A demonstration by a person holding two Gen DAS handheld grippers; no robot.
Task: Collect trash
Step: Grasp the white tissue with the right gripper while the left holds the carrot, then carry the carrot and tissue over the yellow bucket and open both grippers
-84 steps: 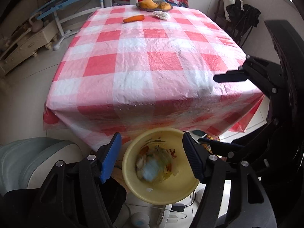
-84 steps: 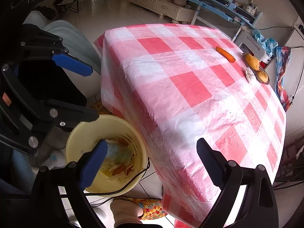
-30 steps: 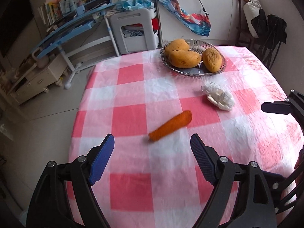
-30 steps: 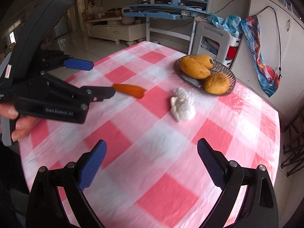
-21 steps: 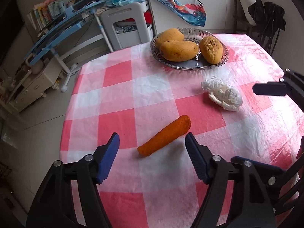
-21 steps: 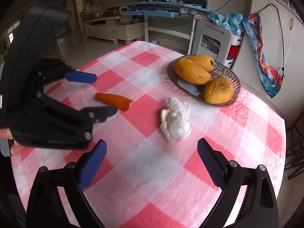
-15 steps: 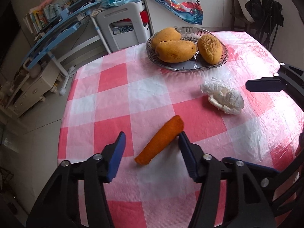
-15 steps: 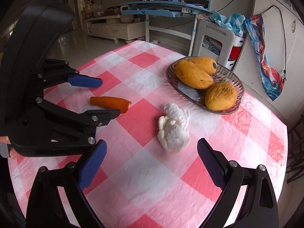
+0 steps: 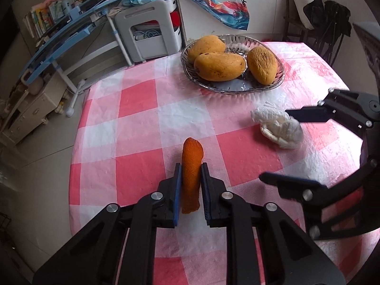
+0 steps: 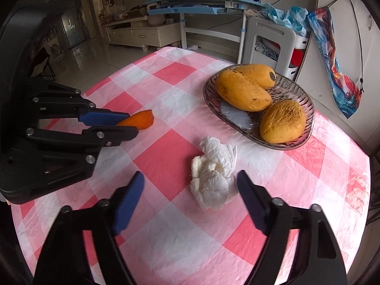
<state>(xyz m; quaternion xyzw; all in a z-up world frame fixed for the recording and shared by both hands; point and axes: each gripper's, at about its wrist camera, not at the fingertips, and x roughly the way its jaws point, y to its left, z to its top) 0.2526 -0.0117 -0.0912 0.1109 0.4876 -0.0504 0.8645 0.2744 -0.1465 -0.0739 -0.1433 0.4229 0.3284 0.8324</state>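
An orange peel [image 9: 192, 171] lies on the pink checked tablecloth [image 9: 142, 128], and my left gripper [image 9: 191, 173] is shut on it, both pads pressed against its sides. From the right wrist view the peel [image 10: 140, 119] pokes out past the left gripper [image 10: 123, 124]. A crumpled white tissue [image 10: 212, 179] lies between the fingers of my right gripper [image 10: 190, 187]; its jaws are closing, and the pads still stand apart from the tissue. In the left wrist view, that tissue [image 9: 280, 128] sits between the right gripper's fingers [image 9: 308, 115].
A glass dish [image 9: 237, 87] with three mangoes stands at the far side of the table, just beyond the tissue. Behind the table are a white stool [image 9: 152, 33], a blue desk [image 9: 61, 38] and a chair with dark clothes [image 9: 325, 19].
My left gripper came down over the orange peel and shut on it. The right gripper moved forward to the tissue and its fingers have narrowed around it.
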